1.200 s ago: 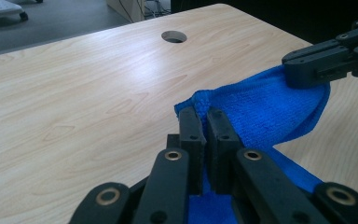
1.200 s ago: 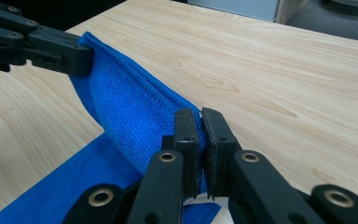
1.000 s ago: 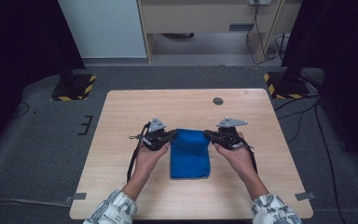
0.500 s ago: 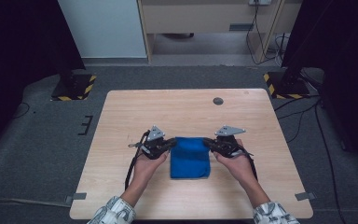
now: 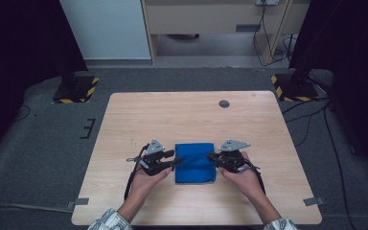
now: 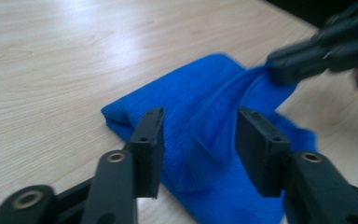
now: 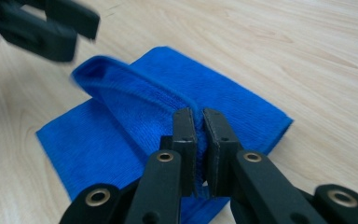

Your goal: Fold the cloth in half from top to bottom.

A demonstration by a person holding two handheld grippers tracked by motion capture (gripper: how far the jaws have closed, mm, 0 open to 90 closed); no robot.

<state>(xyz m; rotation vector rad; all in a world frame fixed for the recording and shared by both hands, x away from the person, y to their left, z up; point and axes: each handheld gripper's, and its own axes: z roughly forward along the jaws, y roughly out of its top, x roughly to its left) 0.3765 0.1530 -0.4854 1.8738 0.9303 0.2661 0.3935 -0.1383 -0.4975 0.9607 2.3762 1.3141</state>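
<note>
Both hands have slid toward the near edge of the table since a second ago, and the blue cloth (image 5: 195,162) has come along with them and now looks shorter. That folded blue cloth lies flat on the wooden table (image 5: 182,115), right between the two tongs. The left gripper (image 5: 176,160) has just been opening its jaws, and in the left gripper view (image 6: 198,140) they stand apart with the cloth's edge lying between them, but the pads do not press on it. The right gripper (image 5: 211,156) is clenched on the cloth; in the right gripper view (image 7: 198,140) its two black jaws pinch a raised fold of the cloth tight, and the fold lifts up a little from the rest. Each gripper sits in a hand, with the left hand (image 5: 146,179) and right hand (image 5: 247,179) coming in from the near edge. Far past the tongs, near the back edge of the table, sits a small dark round spot (image 5: 224,103).
</note>
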